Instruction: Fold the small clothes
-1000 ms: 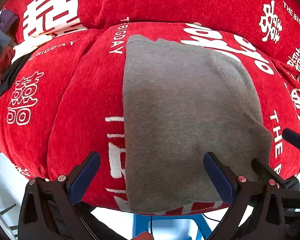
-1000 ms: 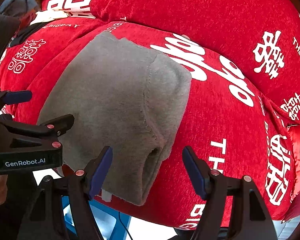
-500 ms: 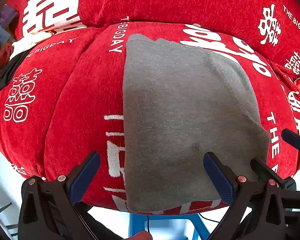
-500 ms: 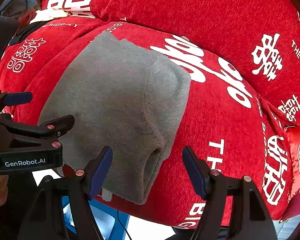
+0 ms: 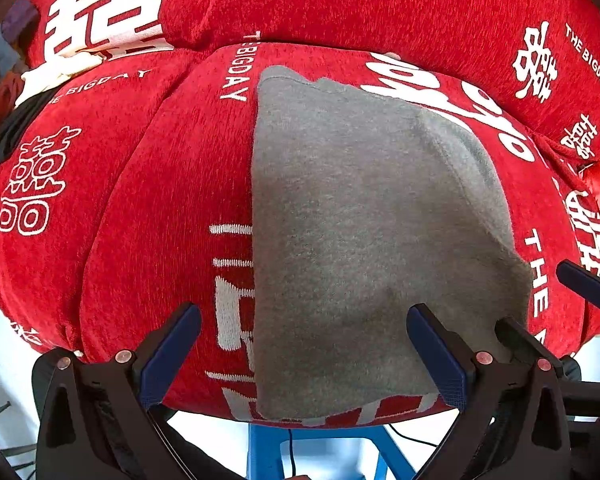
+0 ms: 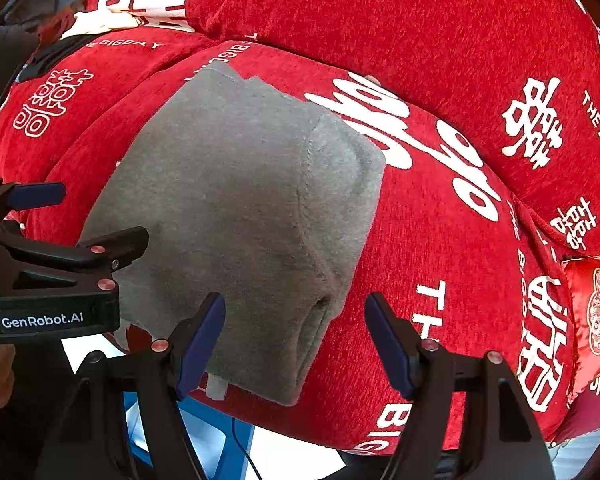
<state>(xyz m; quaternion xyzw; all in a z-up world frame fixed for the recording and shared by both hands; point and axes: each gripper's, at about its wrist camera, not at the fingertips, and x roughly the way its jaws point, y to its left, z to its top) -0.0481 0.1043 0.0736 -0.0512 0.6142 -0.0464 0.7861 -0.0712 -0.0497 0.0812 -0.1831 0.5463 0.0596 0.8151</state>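
The folded grey fleece garment (image 5: 364, 240) lies flat on the red chenille cover with white lettering (image 5: 160, 208), which drapes a cushioned surface. The near edge of the garment reaches the front edge of the cover. The left tongs (image 5: 304, 352) are spread wide above the near left part of the garment, gripping nothing. The right tongs (image 6: 296, 340) are likewise spread, empty, above the open cuff at the near right corner of the garment. A blue frame (image 5: 268, 452) is visible below the front edge.
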